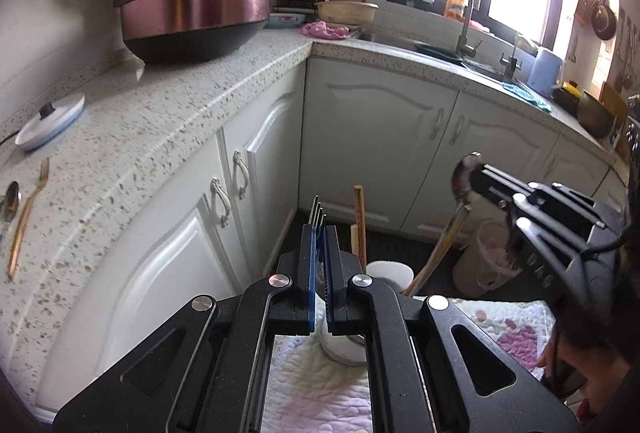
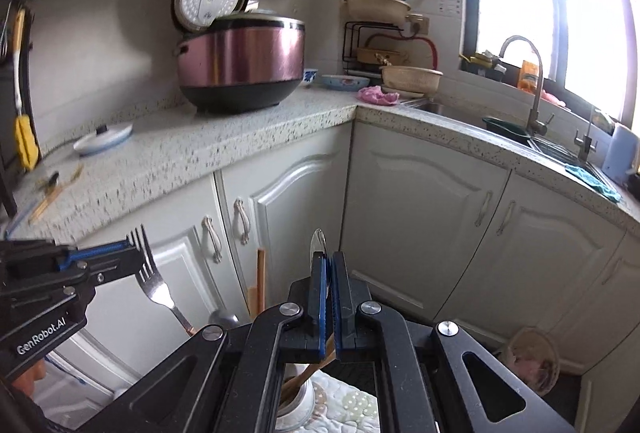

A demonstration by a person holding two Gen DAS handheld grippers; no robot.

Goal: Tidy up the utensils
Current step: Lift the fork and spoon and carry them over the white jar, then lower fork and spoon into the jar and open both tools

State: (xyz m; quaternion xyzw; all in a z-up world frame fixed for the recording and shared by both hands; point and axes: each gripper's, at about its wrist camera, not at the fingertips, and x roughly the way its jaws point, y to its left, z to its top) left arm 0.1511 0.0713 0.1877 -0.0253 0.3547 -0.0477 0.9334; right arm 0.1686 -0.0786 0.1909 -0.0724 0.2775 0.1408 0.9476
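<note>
My left gripper (image 1: 319, 233) is shut on a silver fork (image 1: 317, 209), whose tines stick up past the blue pads. In the right wrist view the left gripper (image 2: 134, 253) holds that fork (image 2: 154, 285) near its head, handle hanging down. My right gripper (image 2: 329, 261) is shut on a spoon (image 2: 319, 245), bowl up and edge-on. Its wooden handle slants down into a white utensil cup (image 2: 298, 409). The left wrist view shows the right gripper (image 1: 470, 181) with the spoon (image 1: 460, 179) above the cup (image 1: 390, 271). Wooden sticks (image 1: 360, 225) stand in the cup.
The cup stands on a quilted floral cloth (image 1: 320, 385). A gold fork (image 1: 28, 213) and a spoon (image 1: 10, 201) lie on the speckled counter (image 1: 160, 121), beside a white lid (image 1: 50, 121). An open rice cooker (image 1: 196, 5), white cabinets (image 1: 380, 137), a sink faucet (image 1: 464, 13) and a floor basket (image 1: 484, 261) surround.
</note>
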